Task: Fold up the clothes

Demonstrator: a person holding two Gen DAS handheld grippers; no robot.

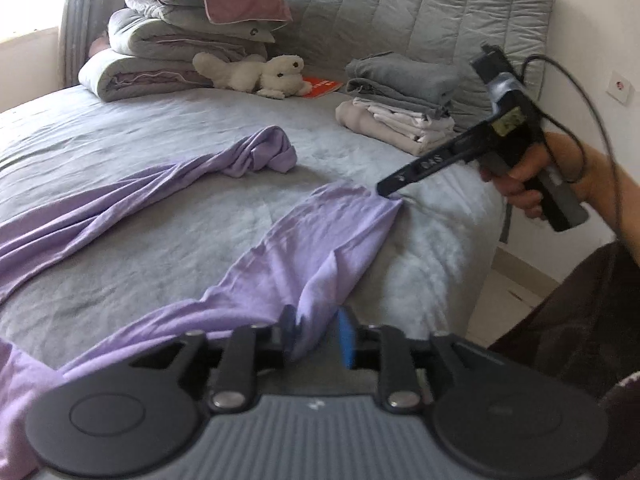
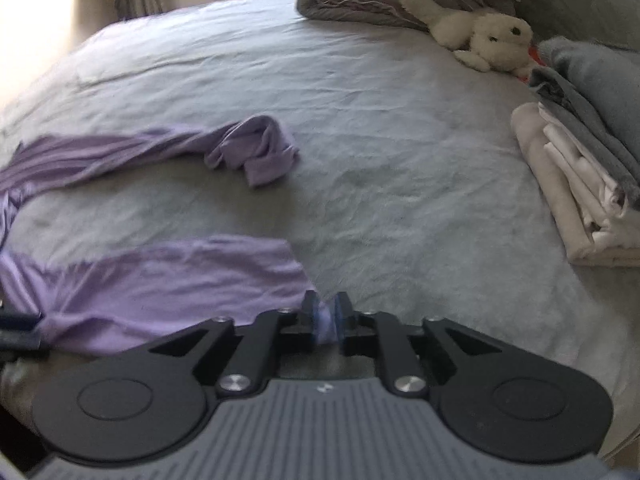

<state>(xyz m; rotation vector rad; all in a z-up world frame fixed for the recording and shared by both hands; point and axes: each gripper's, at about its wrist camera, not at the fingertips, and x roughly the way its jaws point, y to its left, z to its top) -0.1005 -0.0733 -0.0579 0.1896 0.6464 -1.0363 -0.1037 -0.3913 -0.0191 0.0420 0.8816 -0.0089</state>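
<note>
Two grippers pin one leg of the lilac trousers (image 1: 320, 240) on the bed (image 1: 160, 240), left gripper (image 1: 318, 338) and right gripper (image 2: 325, 320) each with fingers clenched on its cloth, apparently straightening it; next, flatten the bunched far leg.

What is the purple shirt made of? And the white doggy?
The purple shirt looks like thin, soft knit, maybe cotton jersey: it is matt, drapes limply and bunches into fine folds. The white doggy looks like plush: its surface is fluffy and fuzzy, with dark bead-like eyes. What the stuffing is cannot be seen.
</note>
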